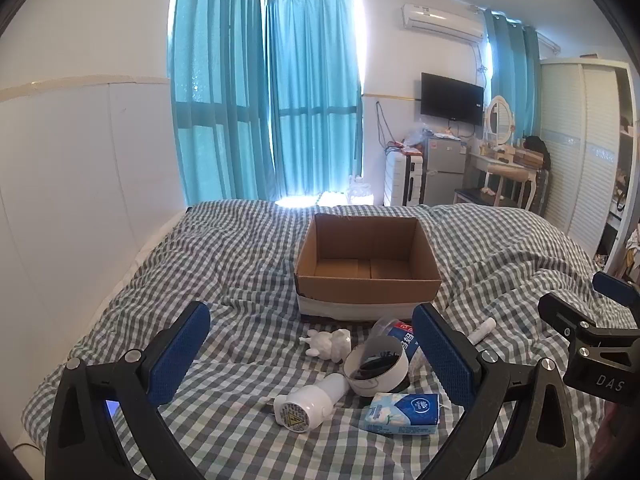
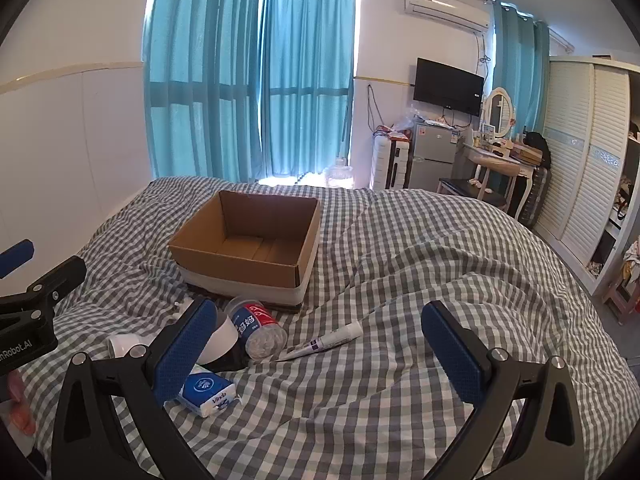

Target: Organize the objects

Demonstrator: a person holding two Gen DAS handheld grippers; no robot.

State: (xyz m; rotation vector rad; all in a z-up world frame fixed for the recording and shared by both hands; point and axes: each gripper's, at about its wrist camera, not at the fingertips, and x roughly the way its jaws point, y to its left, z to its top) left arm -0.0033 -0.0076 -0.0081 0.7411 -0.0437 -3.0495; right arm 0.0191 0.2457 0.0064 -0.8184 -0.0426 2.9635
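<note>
Both the left tool point(image 1: 310, 354) and the right tool point(image 2: 320, 344) are released above the bed point(image 2: 400, 280); the cardboard box point(image 1: 368, 276) holds nothing.

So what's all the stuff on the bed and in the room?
cardboard box: 1, brown, open, mid-bed
animal figurine: 1, white, before box
plastic cup: 1, clear, on its side
tape roll: 1, white, beside cup
plug adapter: 1, white, near front
tissue pack: 1, blue-white, near front
tube: 1, white, right of cup
blanket: 1, grey-white checked
curtains: teal, windows
television: 1, black, wall
left tool: open, holding nothing
right tool: open, holding nothing
</note>
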